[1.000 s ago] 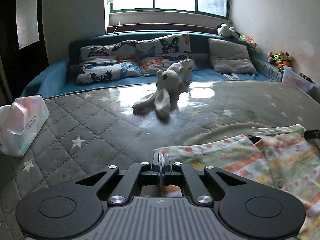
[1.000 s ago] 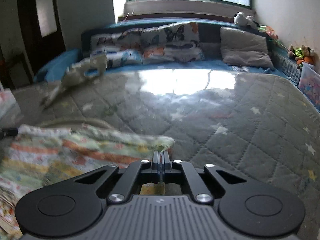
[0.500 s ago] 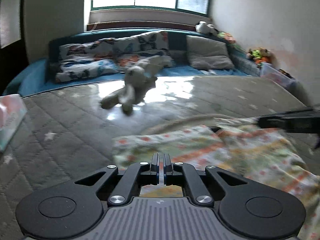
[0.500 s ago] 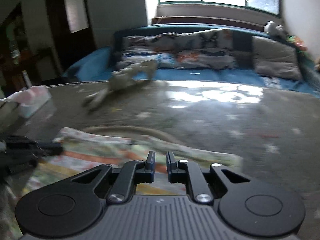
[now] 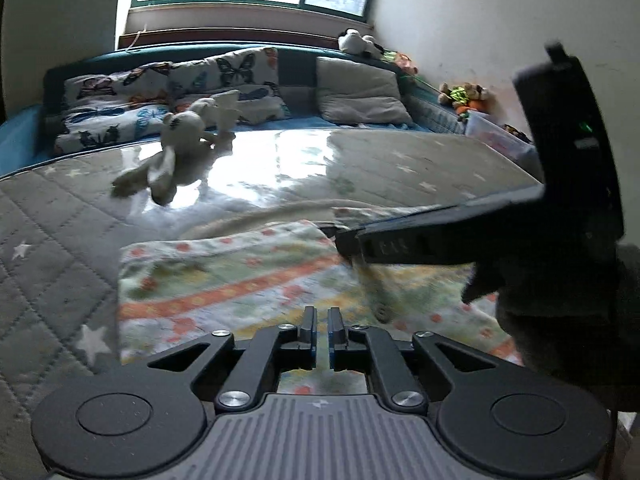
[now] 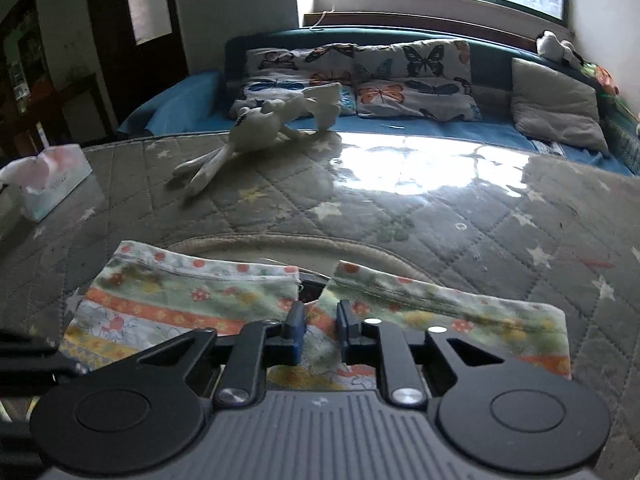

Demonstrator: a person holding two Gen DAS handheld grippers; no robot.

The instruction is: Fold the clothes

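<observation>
A floral garment with orange and green stripes [image 5: 240, 280] lies flat on the grey quilted mat [image 5: 60, 240]. It also shows in the right wrist view [image 6: 180, 304]. My left gripper [image 5: 319, 320] is open a little above the garment's near part, holding nothing. My right gripper [image 6: 318, 316] is open over the garment's middle, near its split upper edge. The right gripper's black body [image 5: 460, 236] crosses the left wrist view at the right, over the garment.
A white plush rabbit [image 6: 256, 128] lies farther back on the mat. A tissue pack [image 6: 52, 180] stands at the left edge. Butterfly pillows [image 6: 360, 72] and a grey pillow [image 6: 556, 108] line the blue bed behind. A beige cord loop [image 6: 280, 242] lies just beyond the garment.
Both grippers were shut on garment corners and carried them inward. Both have opened and let go, and the garment now lies folded narrower. The right gripper has come close to the left.
</observation>
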